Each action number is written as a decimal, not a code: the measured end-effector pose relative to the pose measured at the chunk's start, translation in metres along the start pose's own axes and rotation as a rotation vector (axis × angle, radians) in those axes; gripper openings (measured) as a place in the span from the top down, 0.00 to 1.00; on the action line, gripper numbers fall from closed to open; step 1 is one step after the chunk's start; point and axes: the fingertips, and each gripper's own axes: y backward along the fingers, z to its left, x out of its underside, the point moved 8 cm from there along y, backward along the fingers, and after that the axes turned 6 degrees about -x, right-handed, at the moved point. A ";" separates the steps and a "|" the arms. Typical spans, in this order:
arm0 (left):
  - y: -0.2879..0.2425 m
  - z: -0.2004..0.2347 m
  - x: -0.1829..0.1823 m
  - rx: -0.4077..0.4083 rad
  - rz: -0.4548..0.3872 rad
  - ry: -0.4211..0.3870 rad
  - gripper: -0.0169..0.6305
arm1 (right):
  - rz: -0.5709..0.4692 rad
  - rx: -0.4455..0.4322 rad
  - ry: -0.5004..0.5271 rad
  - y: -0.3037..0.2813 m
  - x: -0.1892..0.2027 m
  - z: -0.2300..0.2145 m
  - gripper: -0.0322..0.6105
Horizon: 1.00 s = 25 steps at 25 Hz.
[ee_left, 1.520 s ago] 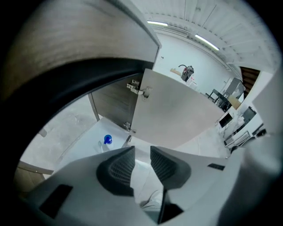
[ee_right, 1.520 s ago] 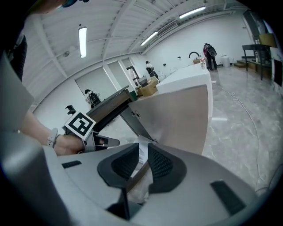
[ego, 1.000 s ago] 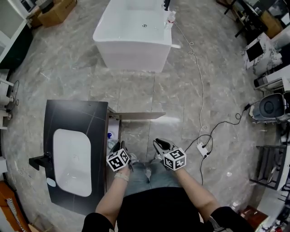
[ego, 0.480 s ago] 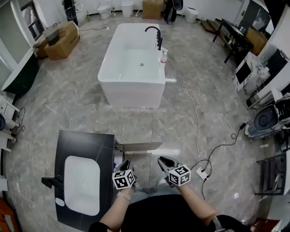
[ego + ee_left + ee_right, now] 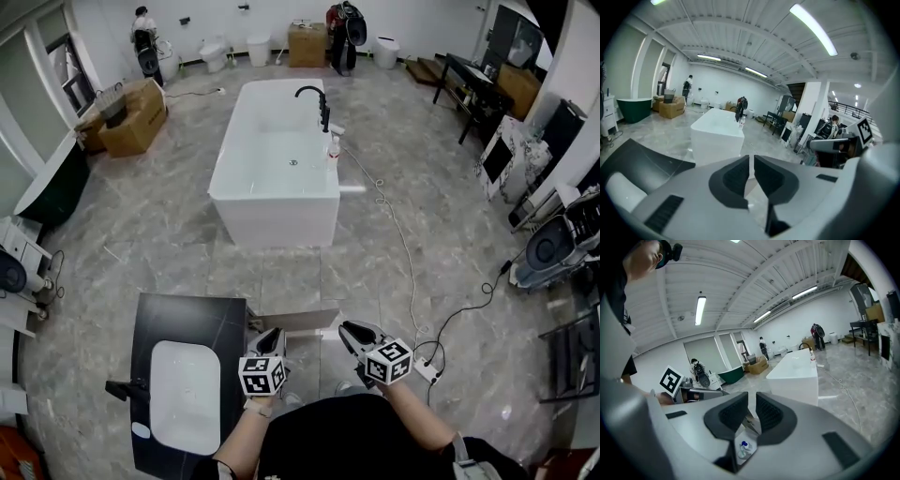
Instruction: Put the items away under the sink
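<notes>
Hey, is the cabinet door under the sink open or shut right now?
Open. In the head view the door juts out from the vanity front over the floor.

One white bathtub [image 5: 277,178] stands on the floor, with one black faucet [image 5: 316,97] and one bottle [image 5: 333,148] at its right rim. There is also one dark green tub [image 5: 47,192], and two cardboard boxes: a left box [image 5: 131,117] and a far box [image 5: 307,42]. The single dark worktop [image 5: 192,323] carries one white basin [image 5: 186,398] and one black tap [image 5: 127,389] at its left edge, one cabinet door [image 5: 295,321] is open, and one power strip [image 5: 427,368] lies on the floor.
</notes>
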 end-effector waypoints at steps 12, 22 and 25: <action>0.036 -0.040 -0.063 0.109 -0.166 -0.110 0.91 | -0.125 -0.026 0.060 0.041 -0.060 0.016 0.84; 0.050 -0.053 -0.097 0.145 -0.257 -0.115 0.92 | -0.191 -0.029 0.140 0.062 -0.090 0.023 0.84; 0.055 -0.053 -0.098 0.136 -0.266 -0.117 0.92 | -0.203 -0.031 0.153 0.067 -0.097 0.026 0.84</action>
